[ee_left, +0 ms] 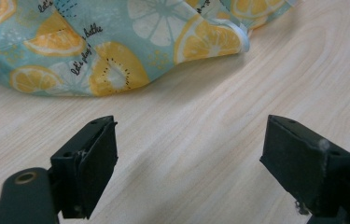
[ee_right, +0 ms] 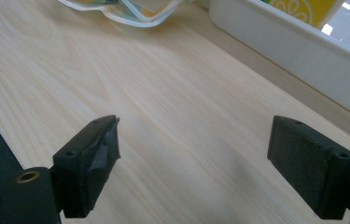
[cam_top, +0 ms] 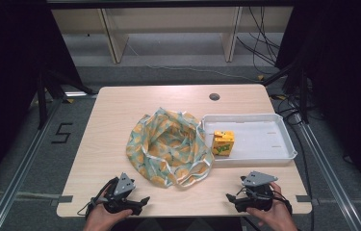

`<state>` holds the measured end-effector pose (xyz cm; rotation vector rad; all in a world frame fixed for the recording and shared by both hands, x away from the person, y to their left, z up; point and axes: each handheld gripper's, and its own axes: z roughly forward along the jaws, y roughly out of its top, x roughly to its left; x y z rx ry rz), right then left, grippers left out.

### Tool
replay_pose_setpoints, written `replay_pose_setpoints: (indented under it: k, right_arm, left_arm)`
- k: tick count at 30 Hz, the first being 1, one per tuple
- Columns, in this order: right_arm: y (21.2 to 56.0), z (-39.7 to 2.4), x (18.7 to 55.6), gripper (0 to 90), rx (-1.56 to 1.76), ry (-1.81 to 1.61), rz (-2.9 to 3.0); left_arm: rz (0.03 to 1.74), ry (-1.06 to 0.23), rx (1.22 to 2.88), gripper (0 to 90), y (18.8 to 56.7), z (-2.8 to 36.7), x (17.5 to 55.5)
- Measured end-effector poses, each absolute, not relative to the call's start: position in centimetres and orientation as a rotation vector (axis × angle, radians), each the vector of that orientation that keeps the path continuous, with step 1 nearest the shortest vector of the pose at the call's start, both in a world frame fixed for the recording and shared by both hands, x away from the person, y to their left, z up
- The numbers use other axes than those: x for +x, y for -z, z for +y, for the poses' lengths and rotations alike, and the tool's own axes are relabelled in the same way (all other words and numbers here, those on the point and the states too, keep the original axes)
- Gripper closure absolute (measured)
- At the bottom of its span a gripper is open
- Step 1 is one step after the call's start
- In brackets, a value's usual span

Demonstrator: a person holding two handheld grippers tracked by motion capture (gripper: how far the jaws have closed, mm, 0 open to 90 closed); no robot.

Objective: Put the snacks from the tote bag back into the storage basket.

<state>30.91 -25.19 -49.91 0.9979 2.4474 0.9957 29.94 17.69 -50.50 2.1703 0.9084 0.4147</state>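
A cloth bag printed with orange and lemon slices on pale blue lies crumpled, mouth open upward, in the middle of the wooden table. A yellow juice carton stands at the left end of a white tray to the bag's right. My left gripper rests open near the front edge, left of centre; its jaws frame bare wood with the bag's hem just beyond. My right gripper is open near the front edge at the right, with the tray wall and carton ahead.
A round cable hole sits in the table's far edge. Cables and shelf legs stand on the floor behind the table. Bare wood lies between the bag and the front edge.
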Motion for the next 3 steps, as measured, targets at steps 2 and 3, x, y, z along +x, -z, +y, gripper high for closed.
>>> replay_pose_setpoints:
  k: [2,3]
  right_arm:
    - [49.95,-25.32,30.99,17.6,0.987,-0.99,2.447]
    - [49.95,-25.32,30.99,17.6,0.987,-0.99,2.447]
  left_arm:
    - [0.904,-0.415,2.173,17.5,50.48,17.68,29.94]
    - [0.904,-0.415,2.173,17.5,50.48,17.68,29.94]
